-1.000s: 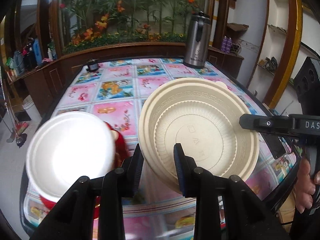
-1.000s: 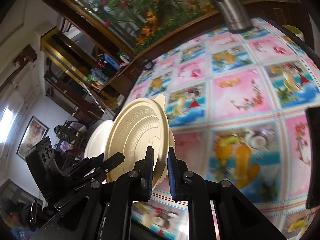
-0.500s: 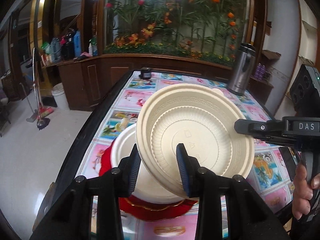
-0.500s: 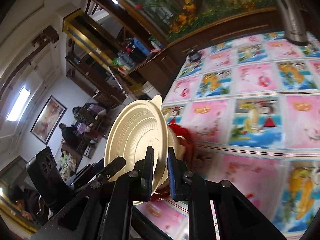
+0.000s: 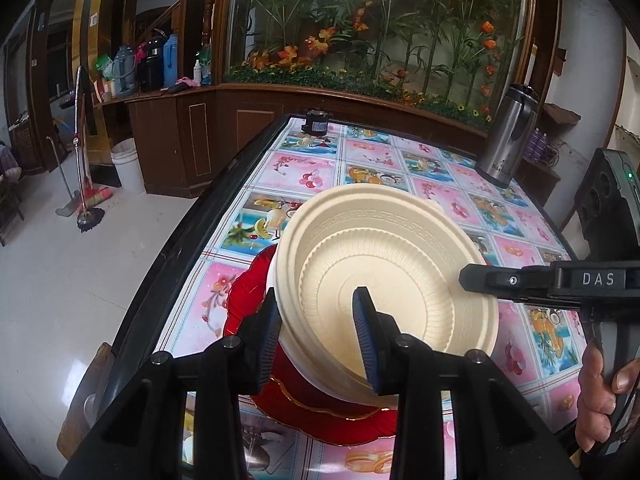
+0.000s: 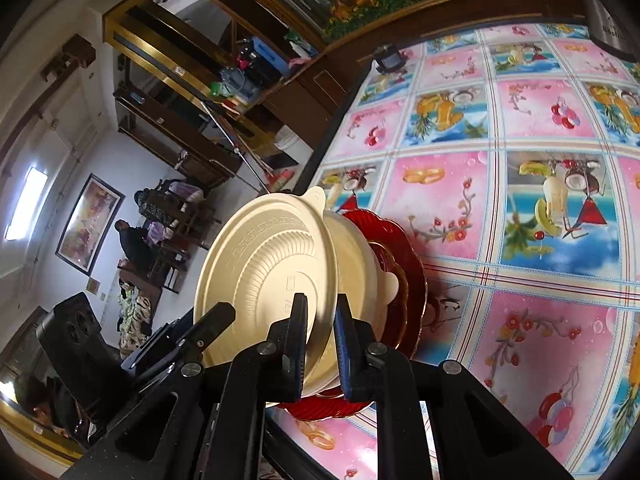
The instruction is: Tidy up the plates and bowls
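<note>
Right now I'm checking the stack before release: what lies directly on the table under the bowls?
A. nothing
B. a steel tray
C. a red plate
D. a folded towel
C: the cream bowl, pinched by the right claw, nests in a white bowl sitting on a red plate.

You are working at a table [image 5: 312, 168] covered in a glossy pink-and-blue fruit-print cloth. Behind it, a glass-fronted planter [image 5: 380, 24] of orange flowers is sitting on dark wood cabinets [image 5: 192, 140]. A steel thermos [image 5: 508, 136] is standing at the far right corner. The white tiled floor [image 5: 60, 272] is reflecting light; a mop [image 5: 82, 184] is leaning beside a white bucket [image 5: 126, 164]. A framed painting [image 6: 88, 224] is hanging on the pale wall.
</note>
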`<move>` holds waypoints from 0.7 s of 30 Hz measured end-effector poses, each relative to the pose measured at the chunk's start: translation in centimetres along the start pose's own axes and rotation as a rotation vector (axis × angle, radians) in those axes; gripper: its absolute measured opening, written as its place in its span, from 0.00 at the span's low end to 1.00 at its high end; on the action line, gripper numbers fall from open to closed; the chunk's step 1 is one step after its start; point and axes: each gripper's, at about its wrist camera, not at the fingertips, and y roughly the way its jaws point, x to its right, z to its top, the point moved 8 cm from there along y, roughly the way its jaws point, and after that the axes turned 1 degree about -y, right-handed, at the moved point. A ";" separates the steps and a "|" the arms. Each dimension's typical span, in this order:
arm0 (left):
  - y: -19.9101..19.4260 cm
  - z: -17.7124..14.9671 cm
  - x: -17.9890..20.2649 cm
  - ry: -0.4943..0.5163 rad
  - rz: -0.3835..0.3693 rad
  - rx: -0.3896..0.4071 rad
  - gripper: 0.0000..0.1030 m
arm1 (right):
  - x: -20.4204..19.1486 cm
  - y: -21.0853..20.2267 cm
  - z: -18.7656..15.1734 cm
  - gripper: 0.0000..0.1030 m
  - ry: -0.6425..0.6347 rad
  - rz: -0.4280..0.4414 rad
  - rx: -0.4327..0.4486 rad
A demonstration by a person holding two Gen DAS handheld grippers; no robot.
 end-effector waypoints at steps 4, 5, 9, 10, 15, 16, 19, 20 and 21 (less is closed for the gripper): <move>0.2 0.3 -0.4 -0.006 0.005 0.001 0.33 | 0.2 0.6 -0.3 0.16 -0.003 -0.005 -0.018; 0.2 0.2 -0.4 -0.008 0.006 0.001 0.33 | 0.1 0.7 -0.3 0.16 -0.006 -0.008 -0.019; 0.2 0.1 -0.6 -0.010 0.007 0.001 0.33 | 0.1 0.8 -0.5 0.17 -0.012 -0.008 -0.024; 0.2 0.1 -0.6 -0.011 0.008 0.001 0.33 | 0.1 0.8 -0.5 0.17 -0.011 -0.005 -0.026; 0.2 0.1 -0.8 -0.015 0.009 0.000 0.33 | 0.0 0.7 -0.6 0.18 -0.014 -0.002 -0.033; 0.1 0.1 -0.8 -0.015 0.010 0.001 0.33 | 0.0 0.6 -0.6 0.19 -0.018 -0.003 -0.032; 0.2 0.1 -0.8 -0.014 0.011 0.001 0.33 | -0.1 0.3 -0.7 0.20 -0.023 -0.002 -0.028; 0.2 0.1 -0.8 -0.015 0.010 0.001 0.33 | -0.1 0.3 -0.7 0.21 -0.024 -0.003 -0.026; 0.1 0.2 -0.8 -0.014 0.008 0.001 0.33 | -0.1 0.3 -0.7 0.21 -0.023 -0.001 -0.025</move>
